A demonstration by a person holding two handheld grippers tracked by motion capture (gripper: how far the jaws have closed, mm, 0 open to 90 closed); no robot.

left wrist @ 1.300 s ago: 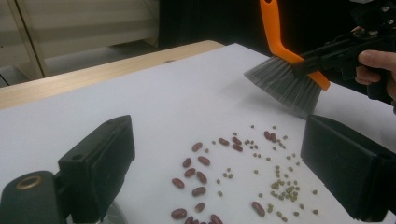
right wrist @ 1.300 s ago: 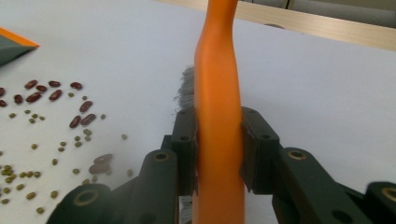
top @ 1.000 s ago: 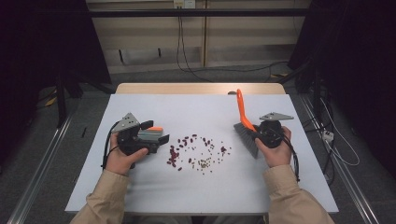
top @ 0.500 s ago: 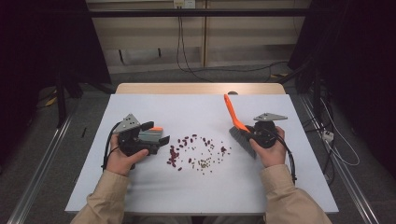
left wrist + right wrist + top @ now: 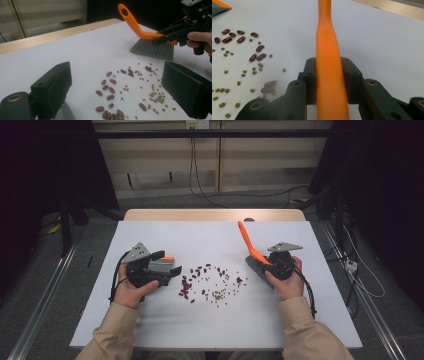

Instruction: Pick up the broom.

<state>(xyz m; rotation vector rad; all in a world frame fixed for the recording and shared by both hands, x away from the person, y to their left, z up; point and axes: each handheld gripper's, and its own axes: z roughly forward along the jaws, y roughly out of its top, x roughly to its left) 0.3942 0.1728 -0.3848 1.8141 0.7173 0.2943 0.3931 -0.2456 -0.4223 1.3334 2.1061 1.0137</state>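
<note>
Clamping right tongs [image 5: 328,63] shut on orange brush [image 5: 248,245] handle, bristles down on desk [image 5: 200,240] just right of scattered beans [image 5: 210,282], probably for sweeping left. Holding left tongs [image 5: 116,75] wide open left of the pile, grey dustpan [image 5: 161,266] alongside as likely catcher. Struggling to see how the pan is supported.

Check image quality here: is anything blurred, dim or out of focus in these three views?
High view: the white table is evenly lit, the room around it dark. Left gripper view: its own near jaws look soft, while beans and brush are sharp. Right gripper view: the orange handle is soft up close, and a few beans near the jaws smear.
</note>
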